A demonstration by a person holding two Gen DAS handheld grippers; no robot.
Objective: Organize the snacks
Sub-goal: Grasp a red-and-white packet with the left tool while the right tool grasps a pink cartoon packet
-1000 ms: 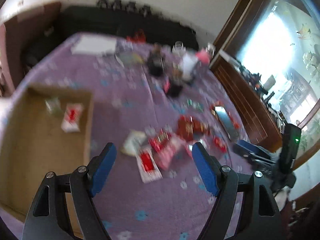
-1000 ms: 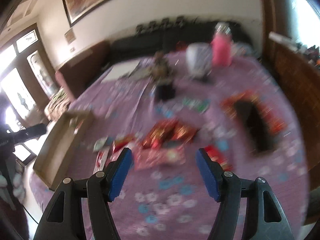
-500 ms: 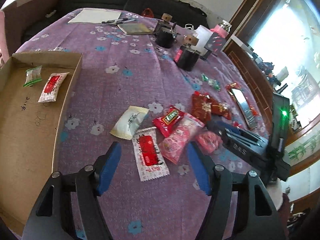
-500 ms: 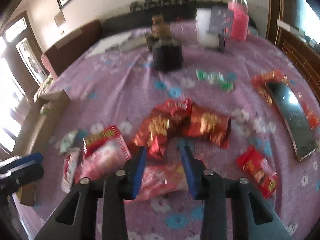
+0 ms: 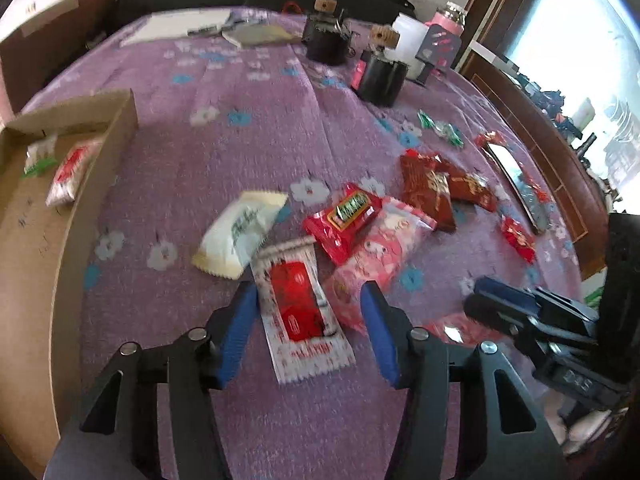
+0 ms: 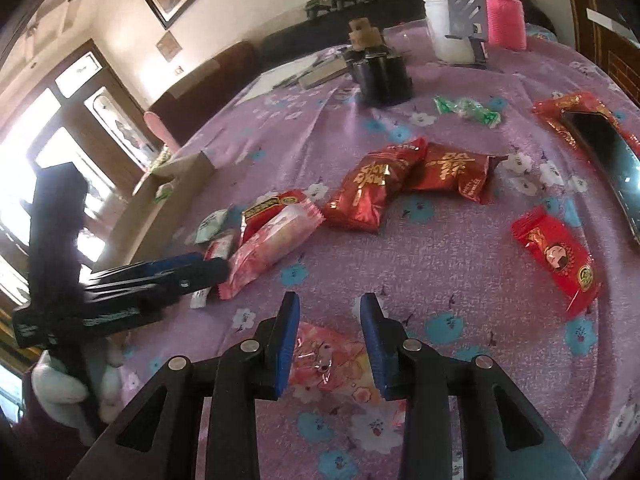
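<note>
Snack packets lie scattered on a purple flowered cloth. My left gripper is low over a white-and-red packet. Its jaws are closing with that packet between them, and the pads stand clear of it. A pink packet lies by the right finger. My right gripper hangs over a pink see-through packet, which lies flat on the cloth between and under its fingers. Its narrow jaws are opening slightly. A cardboard box at the left holds two packets.
Nearby lie a white packet, a red one, dark red packets, a small red packet, green sweets and a phone. Black holders, a white cup and a pink bottle stand at the back.
Both grippers came down toward the snacks. The left jaws narrowed around the white-and-red packet. The right jaws narrowed sharply and sank over the pink see-through packet.
</note>
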